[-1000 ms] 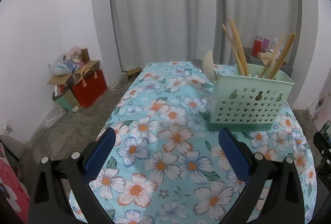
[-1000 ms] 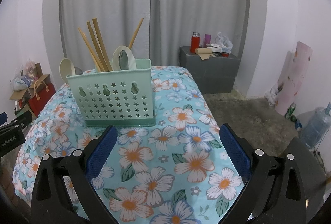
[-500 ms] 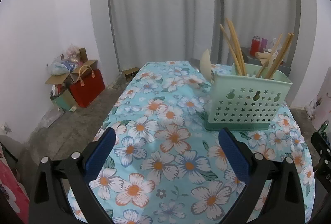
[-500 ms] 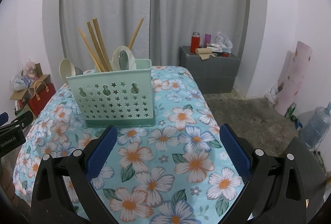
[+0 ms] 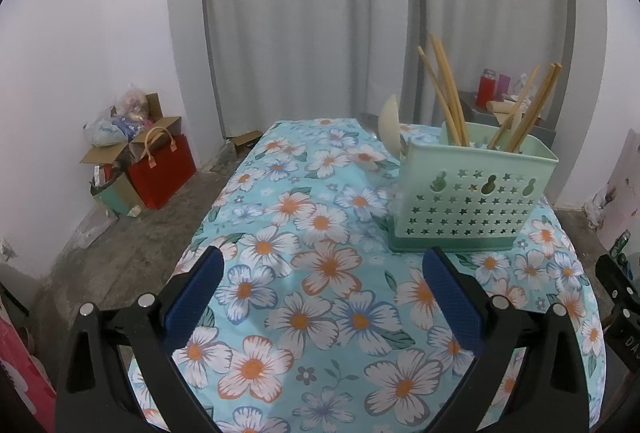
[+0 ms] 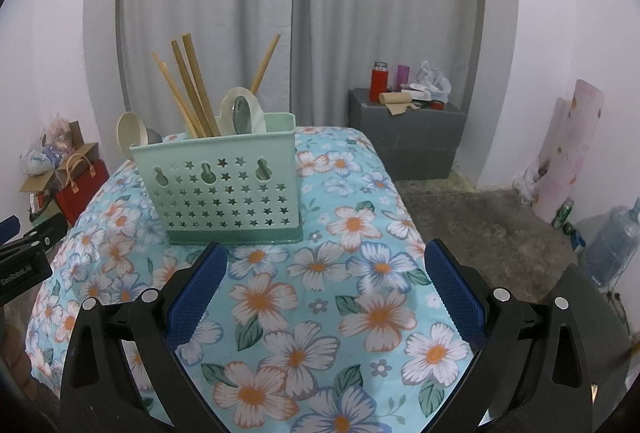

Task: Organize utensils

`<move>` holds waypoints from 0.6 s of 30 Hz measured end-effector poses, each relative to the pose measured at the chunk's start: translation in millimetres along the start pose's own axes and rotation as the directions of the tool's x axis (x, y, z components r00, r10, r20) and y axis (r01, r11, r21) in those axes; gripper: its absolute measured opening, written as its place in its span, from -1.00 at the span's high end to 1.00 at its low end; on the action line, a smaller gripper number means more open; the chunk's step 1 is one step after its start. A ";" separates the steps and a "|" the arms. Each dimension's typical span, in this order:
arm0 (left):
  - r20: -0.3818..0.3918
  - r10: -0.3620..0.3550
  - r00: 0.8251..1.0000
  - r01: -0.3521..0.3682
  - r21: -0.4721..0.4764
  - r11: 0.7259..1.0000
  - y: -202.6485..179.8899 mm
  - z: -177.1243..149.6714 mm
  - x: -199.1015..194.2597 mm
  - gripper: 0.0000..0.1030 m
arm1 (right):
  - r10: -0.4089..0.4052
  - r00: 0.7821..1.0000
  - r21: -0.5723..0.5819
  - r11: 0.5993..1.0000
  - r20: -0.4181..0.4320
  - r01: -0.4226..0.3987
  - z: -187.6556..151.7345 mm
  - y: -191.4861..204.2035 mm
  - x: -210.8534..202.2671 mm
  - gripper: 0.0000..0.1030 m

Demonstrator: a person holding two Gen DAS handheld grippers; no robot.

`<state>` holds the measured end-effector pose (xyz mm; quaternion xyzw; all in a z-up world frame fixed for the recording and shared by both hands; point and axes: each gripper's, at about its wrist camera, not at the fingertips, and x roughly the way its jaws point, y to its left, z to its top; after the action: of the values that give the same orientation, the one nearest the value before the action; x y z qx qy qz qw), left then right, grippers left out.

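A mint green utensil caddy [image 5: 468,199] [image 6: 228,185] with star cut-outs stands on the floral tablecloth [image 5: 320,273] [image 6: 340,293]. Several wooden chopsticks [image 5: 444,93] [image 6: 188,89] and cream spoons [image 6: 244,111] stick up from it; one spoon [image 5: 391,125] [image 6: 130,133] shows at its far side. My left gripper [image 5: 322,283] is open over the cloth, left of and nearer than the caddy. My right gripper [image 6: 326,279] is open too, nearer than the caddy and to its right. Nothing sits between either pair of fingers.
A red bag [image 5: 160,169] and cardboard boxes [image 5: 120,149] sit on the floor by the left wall. A grey cabinet [image 6: 408,141] with bottles stands behind the table on the right. A water jug [image 6: 612,241] is on the floor at far right. Grey curtains hang behind.
The left wrist view has drawn back slightly, so the caddy sits a little further off and more to the right. The right wrist view is unchanged.
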<state>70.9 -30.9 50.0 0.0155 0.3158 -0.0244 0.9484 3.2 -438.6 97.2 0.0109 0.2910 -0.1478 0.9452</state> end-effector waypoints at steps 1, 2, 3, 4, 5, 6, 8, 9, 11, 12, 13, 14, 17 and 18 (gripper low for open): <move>0.000 -0.001 1.000 0.001 0.001 1.000 -0.1 0.1 0.2 -0.89 | 0.000 1.000 0.000 1.000 0.001 0.000 0.1 0.1 -0.2 -0.85; 0.000 -0.001 1.000 0.001 0.000 1.000 -0.2 0.0 0.1 -0.89 | 0.000 1.000 0.001 1.000 0.000 0.000 -0.1 0.1 0.0 -0.85; 0.001 0.000 1.000 0.000 -0.001 1.000 -0.2 -0.1 0.0 -0.89 | 0.000 1.000 0.002 1.000 -0.001 0.000 -0.1 0.1 0.0 -0.85; 0.000 -0.001 1.000 0.001 -0.001 1.000 -0.5 0.0 0.1 -0.89 | 0.000 1.000 0.002 1.000 -0.001 0.000 -0.5 0.0 0.0 -0.85; -0.001 -0.001 1.000 0.001 0.000 1.000 -0.4 0.0 -0.1 -0.89 | -0.001 1.000 0.002 1.000 0.000 0.001 -0.4 0.0 0.0 -0.85; -0.001 -0.001 1.000 0.001 0.001 1.000 -0.7 0.0 0.1 -0.89 | -0.001 1.000 0.002 1.000 0.000 0.001 0.1 0.6 -0.3 -0.85; 0.000 0.000 1.000 0.000 0.001 1.000 -0.8 0.0 -0.3 -0.89 | 0.001 1.000 0.001 1.000 -0.001 -0.001 -0.4 -0.2 0.3 -0.85; 0.000 0.000 1.000 0.000 0.000 1.000 -0.6 0.0 -0.5 -0.89 | 0.000 1.000 0.000 1.000 0.000 0.000 -0.2 -0.1 0.2 -0.85; 0.000 -0.001 1.000 0.001 0.003 1.000 -1.1 -0.1 -0.1 -0.89 | 0.001 1.000 0.002 1.000 -0.001 -0.001 0.2 0.0 0.1 -0.85; 0.000 -0.002 1.000 0.002 0.003 1.000 -1.4 0.0 0.1 -0.90 | 0.001 1.000 0.002 1.000 -0.001 -0.001 -0.2 -0.2 0.4 -0.85; 0.000 -0.001 1.000 0.001 0.002 1.000 -1.3 -0.1 0.0 -0.90 | 0.001 1.000 0.002 1.000 -0.002 -0.001 0.0 0.0 0.3 -0.85; 0.000 -0.001 1.000 0.001 0.001 1.000 -1.4 -0.2 -0.2 -0.89 | 0.000 1.000 0.002 1.000 -0.001 0.000 -0.8 0.2 0.0 -0.85; 0.000 0.000 1.000 0.000 0.001 1.000 -1.6 -0.2 -0.2 -0.90 | 0.002 1.000 0.002 1.000 -0.001 -0.002 -0.6 0.8 -0.5 -0.85; 0.000 -0.001 1.000 0.001 0.002 1.000 -2.1 -0.3 -0.1 -0.89 | 0.001 1.000 0.002 1.000 -0.001 -0.001 -0.6 0.9 -0.6 -0.85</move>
<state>70.5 -32.9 49.8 0.0163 0.3157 -0.0250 0.9484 2.7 -437.5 97.0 0.0120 0.2914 -0.1473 0.9451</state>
